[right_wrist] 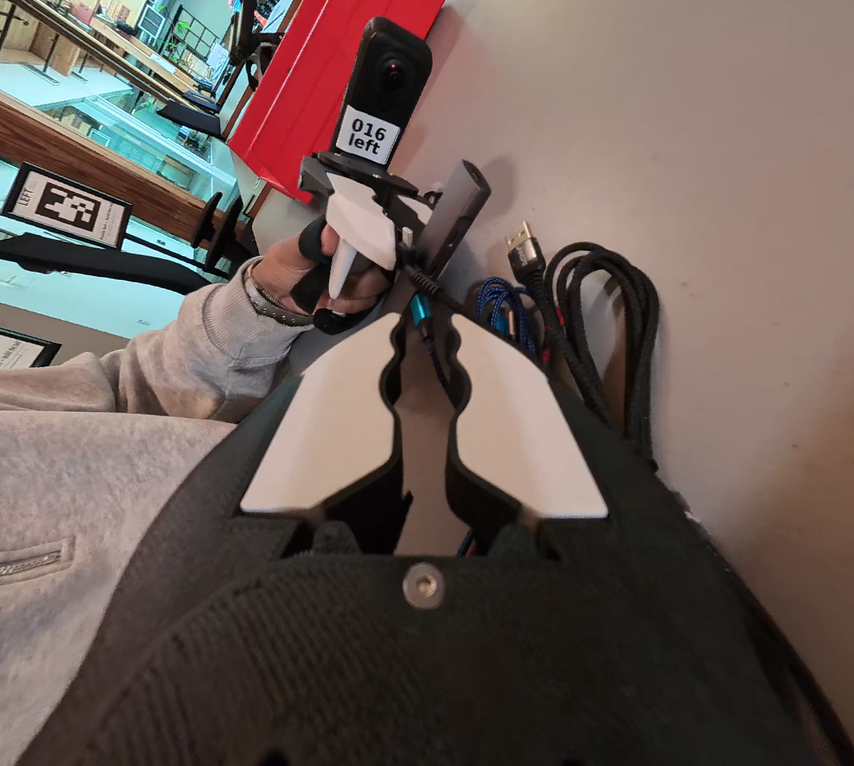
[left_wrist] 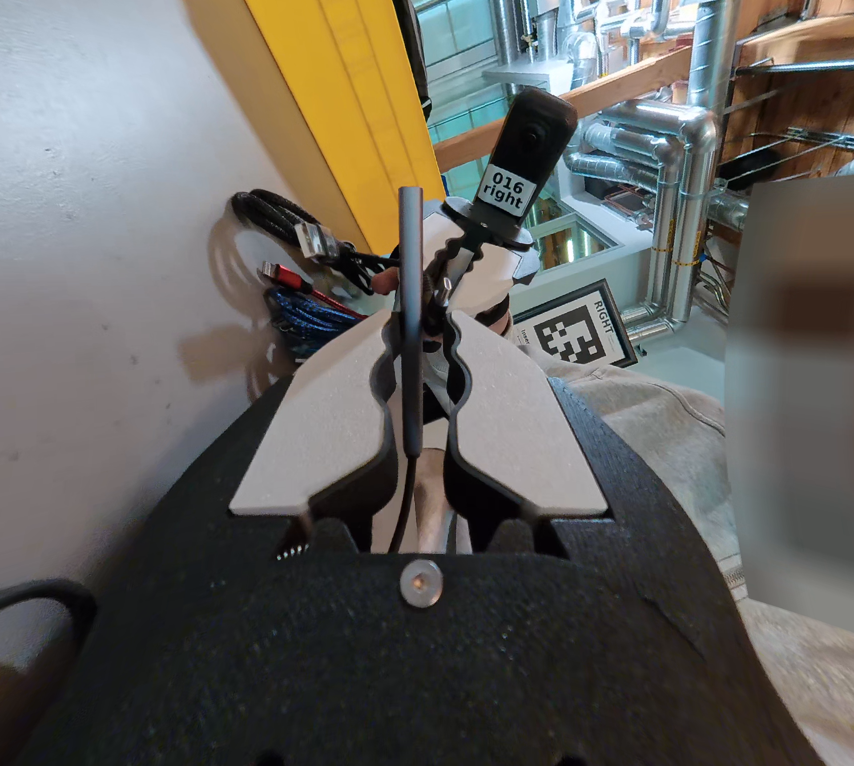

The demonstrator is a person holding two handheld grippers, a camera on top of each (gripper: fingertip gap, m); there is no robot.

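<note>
Crowding tongs: black cable coil (right_wrist: 600,328), yellow bin (left_wrist: 332,97), red bin (right_wrist: 342,64).

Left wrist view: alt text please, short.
The left tool grips a slim grey hub upright between its white fingers, a thin black cord trailing from its lower end. Facing it, the right tool brings a small metal plug close to the hub. Coiled cables lie on the white table beside a yellow bin.

workshop: exposed ducts (left_wrist: 647,152), workbenches (right_wrist: 115,46)
</note>
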